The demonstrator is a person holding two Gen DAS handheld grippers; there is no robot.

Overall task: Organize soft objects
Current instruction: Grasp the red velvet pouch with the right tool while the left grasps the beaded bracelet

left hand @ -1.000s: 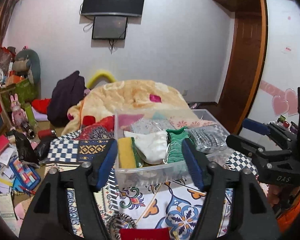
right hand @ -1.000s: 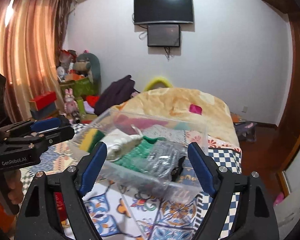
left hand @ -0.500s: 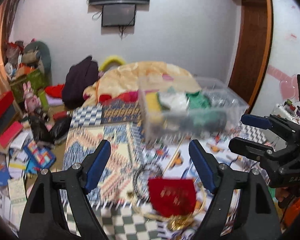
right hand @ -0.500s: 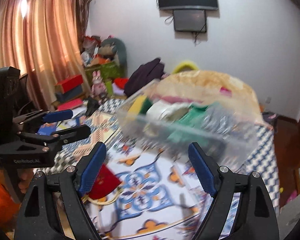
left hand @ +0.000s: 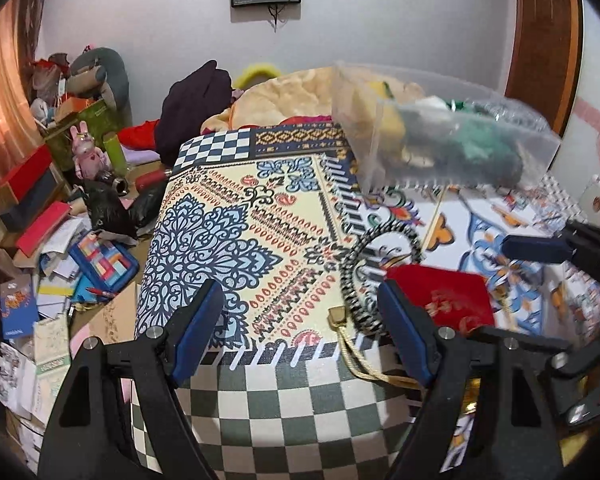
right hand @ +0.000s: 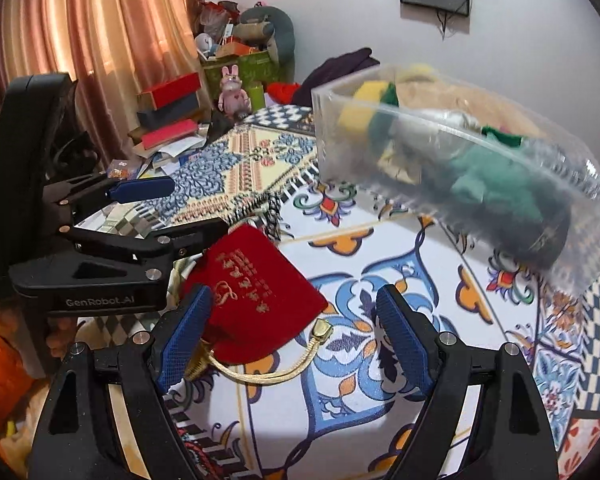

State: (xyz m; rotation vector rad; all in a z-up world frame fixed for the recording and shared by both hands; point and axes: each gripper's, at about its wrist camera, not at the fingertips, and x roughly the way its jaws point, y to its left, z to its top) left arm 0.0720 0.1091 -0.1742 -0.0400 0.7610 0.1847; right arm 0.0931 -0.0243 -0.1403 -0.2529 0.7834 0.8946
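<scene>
A red velvet pouch with gold lettering and a gold drawstring lies on the patterned bedspread; it also shows in the left wrist view. A black-and-white striped hair band lies beside it. A clear plastic bin holds yellow, white and green soft items; it shows in the left wrist view too. My left gripper is open above the bed's near edge, left of the pouch. My right gripper is open, its left finger over the pouch's corner.
The patterned bedspread covers the bed. A beige blanket and dark clothing lie at the far end. Books, boxes and papers clutter the floor on the left. Curtains hang at left.
Both grippers have pulled back and tilted down from the bin toward the bed's near side. The red pouch and hair band have come into close view. Both stay open.
</scene>
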